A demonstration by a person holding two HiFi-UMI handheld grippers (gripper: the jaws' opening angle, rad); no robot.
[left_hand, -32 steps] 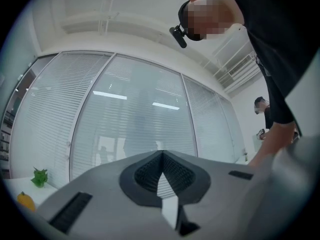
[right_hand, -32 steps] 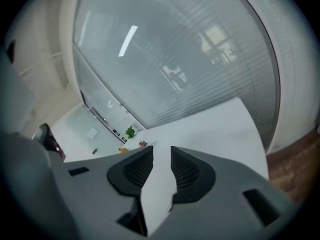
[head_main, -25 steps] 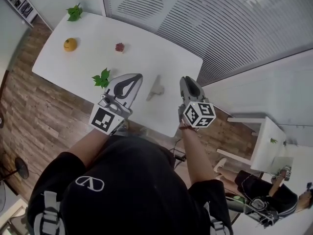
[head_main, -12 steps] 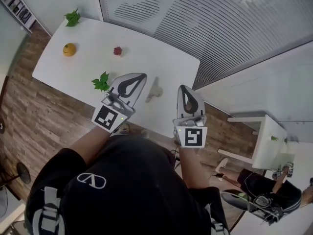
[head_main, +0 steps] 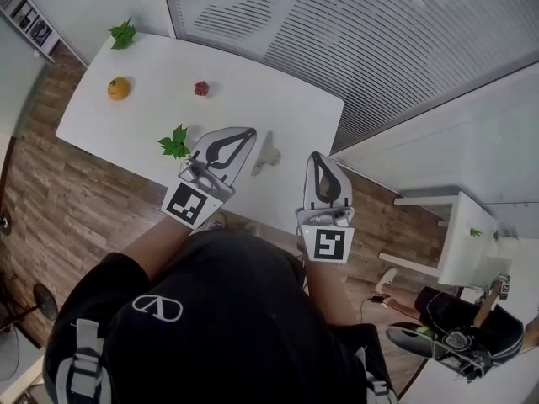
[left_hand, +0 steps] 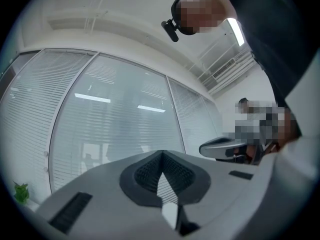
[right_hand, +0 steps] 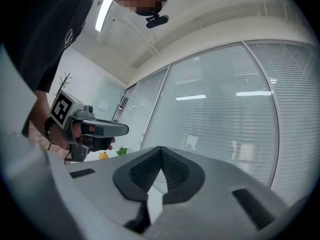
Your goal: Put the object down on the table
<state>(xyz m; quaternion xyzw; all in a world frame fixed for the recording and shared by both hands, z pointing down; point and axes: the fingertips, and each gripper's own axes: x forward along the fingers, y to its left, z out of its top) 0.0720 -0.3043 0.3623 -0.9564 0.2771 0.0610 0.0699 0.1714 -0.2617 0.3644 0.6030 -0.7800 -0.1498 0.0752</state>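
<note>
On the white table (head_main: 278, 99), at four o'clock from the left gripper (head_main: 248, 133) and nine o'clock from the right gripper (head_main: 321, 156), the small grey object (head_main: 268, 152) lies free, both grippers closed empty, so the task looks done.

Beyond the left claw (head_main: 244, 138) and the right claw (head_main: 319, 160), long white rectangular counter (head_main: 253, 91) beside tall glass partition with white horizontal blinds (head_main: 362, 49). Beneath, brown wood-plank floor (head_main: 76, 200). Right of the right claw, small white side table (head_main: 455, 242). Overhead, bright ceiling strip light (right_hand: 105, 11).
</note>
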